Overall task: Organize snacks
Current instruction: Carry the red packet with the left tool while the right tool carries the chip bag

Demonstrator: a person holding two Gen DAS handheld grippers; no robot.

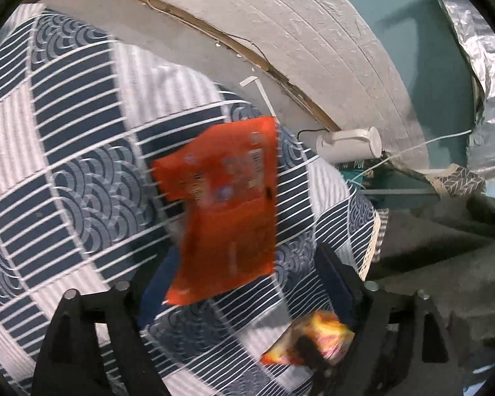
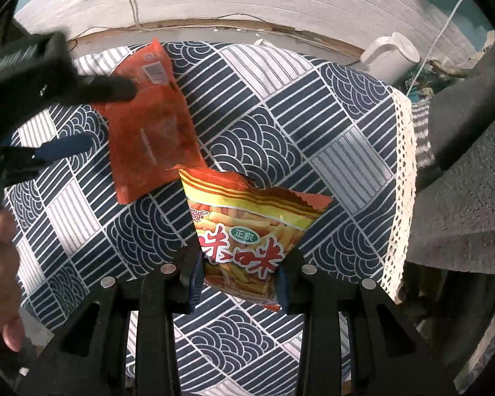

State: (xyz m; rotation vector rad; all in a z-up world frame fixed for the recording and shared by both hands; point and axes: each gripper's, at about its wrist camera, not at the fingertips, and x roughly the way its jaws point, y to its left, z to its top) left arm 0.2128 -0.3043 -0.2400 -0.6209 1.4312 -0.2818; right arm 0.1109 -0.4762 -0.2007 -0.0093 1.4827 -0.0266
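My left gripper [image 1: 247, 300] has its jaws spread wide, gripping nothing; the orange snack packet [image 1: 226, 204] sits loose between them over the patterned table [image 1: 82, 151]. My right gripper [image 2: 239, 280] clamps the yellow chip bag [image 2: 247, 231], just right of it.

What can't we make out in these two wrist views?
- Orange foil snack packet: print unreadable in the left wrist view, motion blur.
- Yellow fries-print snack bag: lower end hidden by the right claw, shut on it.
- White plastic kettle: base hidden behind the blue patterned tablecloth.
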